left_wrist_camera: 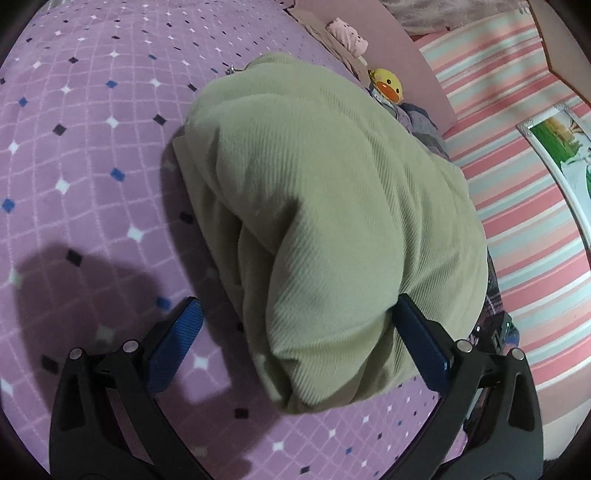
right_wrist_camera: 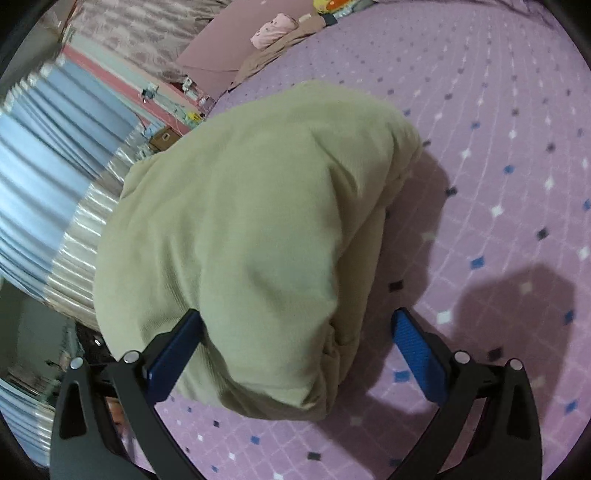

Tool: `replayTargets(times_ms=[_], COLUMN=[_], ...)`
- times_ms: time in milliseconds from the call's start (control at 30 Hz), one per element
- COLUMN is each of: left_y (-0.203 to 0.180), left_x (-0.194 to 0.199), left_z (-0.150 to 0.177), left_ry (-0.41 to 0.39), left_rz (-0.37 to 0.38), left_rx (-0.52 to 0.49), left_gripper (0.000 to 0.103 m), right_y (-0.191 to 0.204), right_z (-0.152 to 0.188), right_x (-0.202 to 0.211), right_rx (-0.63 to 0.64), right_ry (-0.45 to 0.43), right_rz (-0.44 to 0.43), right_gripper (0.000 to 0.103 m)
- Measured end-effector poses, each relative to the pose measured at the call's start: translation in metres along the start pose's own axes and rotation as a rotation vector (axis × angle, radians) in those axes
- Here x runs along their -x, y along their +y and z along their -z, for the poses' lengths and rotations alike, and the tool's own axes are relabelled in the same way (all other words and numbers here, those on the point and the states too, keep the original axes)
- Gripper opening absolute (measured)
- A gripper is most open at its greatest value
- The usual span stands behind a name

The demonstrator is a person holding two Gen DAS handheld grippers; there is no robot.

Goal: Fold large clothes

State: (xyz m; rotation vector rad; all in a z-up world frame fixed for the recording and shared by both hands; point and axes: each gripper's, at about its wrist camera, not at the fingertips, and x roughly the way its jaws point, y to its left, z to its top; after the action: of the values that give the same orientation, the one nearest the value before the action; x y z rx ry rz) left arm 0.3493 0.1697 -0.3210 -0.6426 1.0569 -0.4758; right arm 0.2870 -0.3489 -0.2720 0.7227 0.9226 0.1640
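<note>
Surface: one bed, covered by a lilac blanket (left_wrist_camera: 92,155) printed with a white grid and small white, blue and dark diamonds. It fills the area below and ahead of both pairs of jaws.

Room: in the left wrist view, a wall with pink, white and pale-green stripes (left_wrist_camera: 517,177) runs to the right of the jaws, carrying one framed picture (left_wrist_camera: 557,147). In the right wrist view, blue-and-silver pleated curtains (right_wrist_camera: 48,173) hang to the left of the jaws. A plain pink headboard (right_wrist_camera: 236,40) stands well ahead of the jaws.

Containers: one small brown box (right_wrist_camera: 162,138) beyond the bed edge; contents cannot be determined.

Task item: one olive-green ribbed garment (left_wrist_camera: 332,206), bulky and folded into a thick bundle, lying on the blanket. Its near end sits between the jaws in both views.

Left gripper (left_wrist_camera: 299,314): jaws wide apart, straddling the bundle; the right finger touches the fabric, the left stands clear over the blanket.

Right gripper (right_wrist_camera: 299,325): jaws wide apart; the left finger lies against the fabric, the right stands clear.

Small items, far ahead of the jaws: one yellow duck plush (left_wrist_camera: 388,86), one pink folded cloth (left_wrist_camera: 349,35), one tan cloth (right_wrist_camera: 266,59).
</note>
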Motion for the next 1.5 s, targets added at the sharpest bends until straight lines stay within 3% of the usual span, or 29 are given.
replayTargets(times_ms=[233,367,600,667,900,1233,1500], left_y=[0.005,-0.019,-0.047,-0.052,-0.066,-0.071,-0.086], left_x=[0.007,-0.009,-0.029,-0.026,-0.018,-0.020,-0.028], left_z=[0.010,0.000,-0.025,-0.024,-0.023,-0.025,-0.031], left_ry=[-0.040,0.014,0.047,0.047,0.045,0.060,0.076], left_rz=[0.012,0.010,-0.131,-0.178,-0.241,-0.291,-0.369], left_rx=[0.031,-0.020,-0.124,-0.167,-0.241,-0.250,-0.305], left_gripper=[0.100,0.100,0.100,0.099,0.075,0.074,0.072], right_y=[-0.002,0.017,0.037,0.042,0.055,0.073,0.094], right_z=[0.011,0.000,-0.007,-0.005,-0.010,-0.012,-0.004], right_x=[-0.009,-0.024,-0.030,-0.029,-0.020,-0.022,-0.024], right_rx=[-0.009,0.029,0.106,0.123,0.188,0.207,0.305], right_ry=[0.002,0.051,0.044,0.029,0.026,0.031,0.026], right_rz=[-0.055,-0.051,0.018,0.044,0.111,0.182,0.318], right_gripper=[0.102,0.102,0.101,0.097,0.074,0.065,0.060])
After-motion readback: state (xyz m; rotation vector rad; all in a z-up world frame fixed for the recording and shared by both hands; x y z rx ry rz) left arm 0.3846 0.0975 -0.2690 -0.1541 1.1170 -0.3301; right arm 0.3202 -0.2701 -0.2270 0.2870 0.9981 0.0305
